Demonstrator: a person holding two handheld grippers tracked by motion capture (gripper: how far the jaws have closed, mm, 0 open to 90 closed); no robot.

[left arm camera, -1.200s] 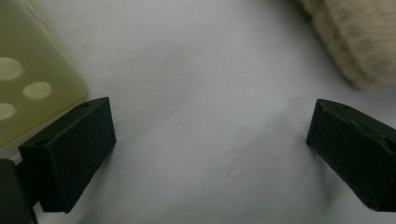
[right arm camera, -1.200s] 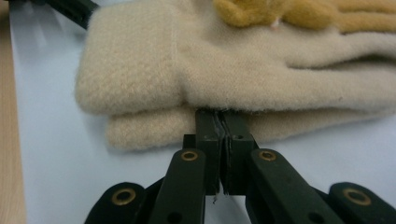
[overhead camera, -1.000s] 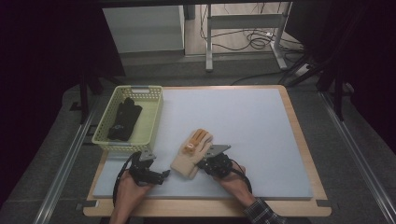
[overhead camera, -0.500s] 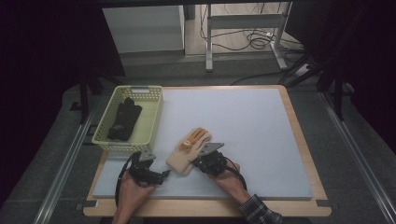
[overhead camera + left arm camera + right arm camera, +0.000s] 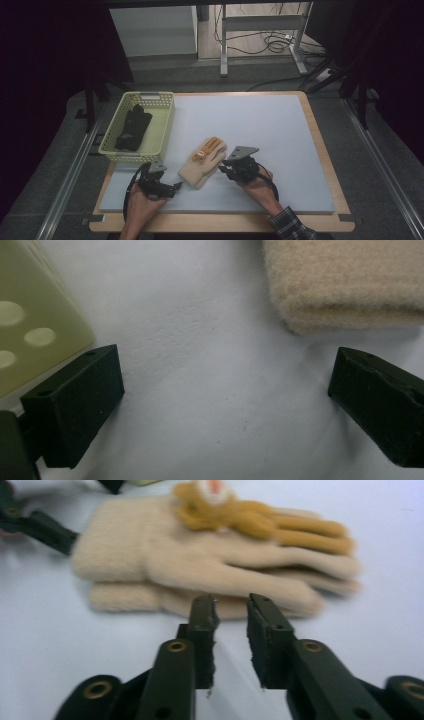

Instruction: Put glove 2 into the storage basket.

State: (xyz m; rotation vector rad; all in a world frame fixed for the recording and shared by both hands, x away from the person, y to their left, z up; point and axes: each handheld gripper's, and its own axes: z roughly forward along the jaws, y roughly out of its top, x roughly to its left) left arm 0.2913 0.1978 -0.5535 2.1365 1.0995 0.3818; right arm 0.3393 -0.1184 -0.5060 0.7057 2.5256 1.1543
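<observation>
Gloves are half sorted, by my reading: a black pair (image 5: 133, 127) already lies in the yellow basket (image 5: 162, 131) at ten o'clock on the bench (image 5: 260, 120), while the beige pair (image 5: 203, 162), stacked with an orange patch on top, lies on the bench at about seven o'clock, not yet moved. The left tool (image 5: 169, 187) rests by the cuff with jaws wide and nothing between them. The right tool (image 5: 223, 167) sits beside the glove fingers; its jaws have just been opening, a narrow empty gap between them. Compared with a second ago, the stack has slid slightly toward the basket and the right tool has lifted a little.
</observation>
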